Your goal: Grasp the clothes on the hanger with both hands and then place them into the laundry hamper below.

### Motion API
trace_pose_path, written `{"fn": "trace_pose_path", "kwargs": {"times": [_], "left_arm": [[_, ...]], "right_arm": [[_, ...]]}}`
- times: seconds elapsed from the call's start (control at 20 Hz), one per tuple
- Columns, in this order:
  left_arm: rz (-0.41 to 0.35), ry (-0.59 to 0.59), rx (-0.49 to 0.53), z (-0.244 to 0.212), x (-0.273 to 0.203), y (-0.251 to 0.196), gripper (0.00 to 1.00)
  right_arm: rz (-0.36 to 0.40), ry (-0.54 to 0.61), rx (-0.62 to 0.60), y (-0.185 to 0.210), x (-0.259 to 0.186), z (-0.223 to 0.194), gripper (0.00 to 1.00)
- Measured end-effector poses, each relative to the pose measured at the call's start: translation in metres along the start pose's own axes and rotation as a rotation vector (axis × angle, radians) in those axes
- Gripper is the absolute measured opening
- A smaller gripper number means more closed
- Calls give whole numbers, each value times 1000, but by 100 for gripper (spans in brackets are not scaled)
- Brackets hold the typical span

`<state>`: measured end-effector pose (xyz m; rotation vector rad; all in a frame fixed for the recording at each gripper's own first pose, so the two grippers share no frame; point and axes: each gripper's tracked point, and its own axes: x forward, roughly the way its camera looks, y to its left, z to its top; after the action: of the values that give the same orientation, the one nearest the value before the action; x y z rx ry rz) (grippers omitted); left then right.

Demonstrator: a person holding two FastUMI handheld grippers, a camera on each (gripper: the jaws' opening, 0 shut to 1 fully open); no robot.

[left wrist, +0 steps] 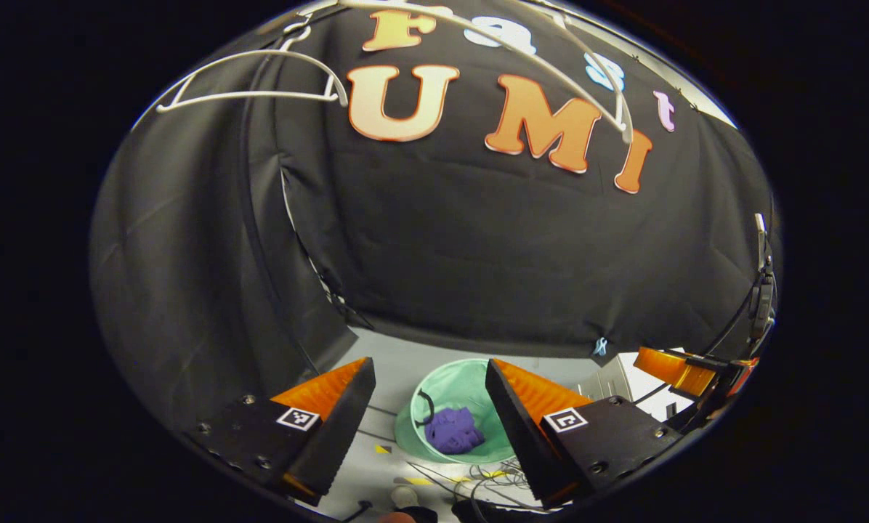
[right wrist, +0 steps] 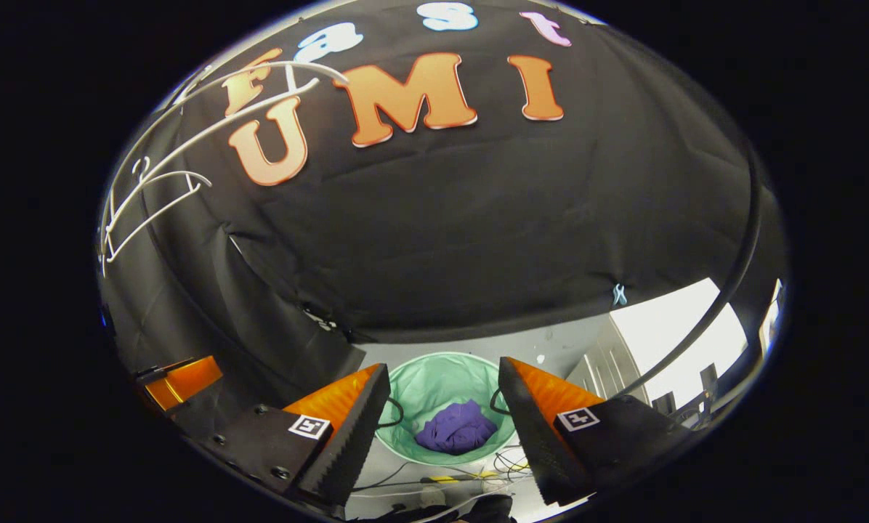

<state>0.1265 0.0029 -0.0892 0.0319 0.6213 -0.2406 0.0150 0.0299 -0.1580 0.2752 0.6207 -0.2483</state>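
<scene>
1. Nearest to me in the left gripper view is my left gripper [left wrist: 429,407], its two fingers spread wide with nothing between them.
2. Between those fingers, well below on the floor, sits the green laundry hamper [left wrist: 471,378], and the purple clothes [left wrist: 455,430] lie bunched inside it, toward its near side.
3. In the right gripper view my right gripper [right wrist: 443,414] is spread wide and empty too, and the laundry hamper [right wrist: 434,378] lies straight ahead and below between its fingers, with the purple clothes [right wrist: 456,428] heaped on its bottom.
4. White hangers [left wrist: 260,80] hang bare high above, up and to the left in both views [right wrist: 158,185]; I see no garment on them.
5. So the relation that matters is vertical: the clothes lie down and forward of both grippers, inside the hamper, while the hangers are overhead.
6. The heap is a rounded clump, with no clear long axis that I can tell.
7. Both grippers face the hamper about squarely; I cannot say which one is nearer to it.
8. Off to the right in the left gripper view I see a finger of the other gripper [left wrist: 671,367].
9. I judge the placing done, since both grippers are released and the clothes rest in the hamper.
</scene>
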Motion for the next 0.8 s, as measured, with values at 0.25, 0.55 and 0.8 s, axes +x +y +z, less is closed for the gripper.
{"fn": "trace_pose_path", "kwargs": {"times": [0.25, 0.55, 0.8], "left_arm": [[37, -116, -15, 22, -43, 32, 96], [57, -277, 28, 56, -72, 59, 96], [34, -393, 47, 80, -98, 56, 96]], "right_arm": [[-34, -142, -39, 8, -46, 27, 98], [-57, -271, -44, 18, -80, 54, 100], [-96, -396, -91, 17, -117, 76, 98]]}}
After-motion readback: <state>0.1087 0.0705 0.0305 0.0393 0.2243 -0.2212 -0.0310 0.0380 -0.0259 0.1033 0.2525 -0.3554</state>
